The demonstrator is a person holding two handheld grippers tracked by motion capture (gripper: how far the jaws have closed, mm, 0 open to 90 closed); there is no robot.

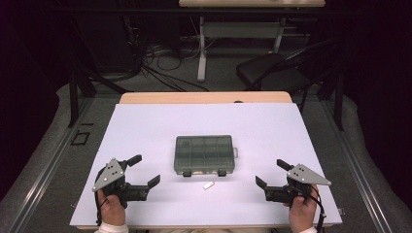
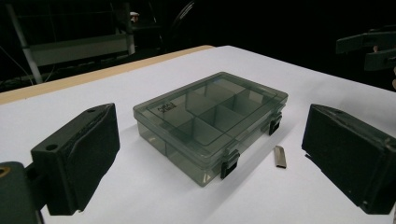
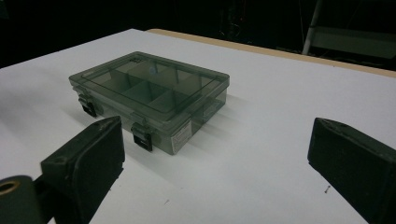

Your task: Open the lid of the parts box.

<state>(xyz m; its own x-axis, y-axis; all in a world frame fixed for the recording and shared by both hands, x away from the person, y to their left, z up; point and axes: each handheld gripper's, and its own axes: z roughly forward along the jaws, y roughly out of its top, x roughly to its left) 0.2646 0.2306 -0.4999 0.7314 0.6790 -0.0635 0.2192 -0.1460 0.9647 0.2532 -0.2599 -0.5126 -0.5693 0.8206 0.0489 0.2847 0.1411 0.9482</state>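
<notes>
Two handheld grippers rest on a white table point(image 1: 145, 126), one to either side of a closed compartment box point(image 1: 204, 154) that sits near the middle of the sheet. The left gripper point(image 1: 144, 171) lies left of the box and nearer the person; its jaws stand wide apart with nothing between them and touch nothing but the table surface. The right gripper point(image 1: 272, 174) mirrors it on the box's right, jaws equally wide and empty, well apart from the box.

The box is a shallow case of smoky, see-through grey plastic. Its lid is down, and through the lid show the dividers that split the inside into several small compartments. Two dark latches point(image 2: 229, 164) sit on the long side that faces the person, and a small tab juts from the box's right end. In the right gripper view a pale label point(image 3: 181, 136) shows on one short wall.

Just in front of the box, near its right latch, a small pale flat strip point(image 1: 208, 185) lies on the table, apart from both grippers.
</notes>
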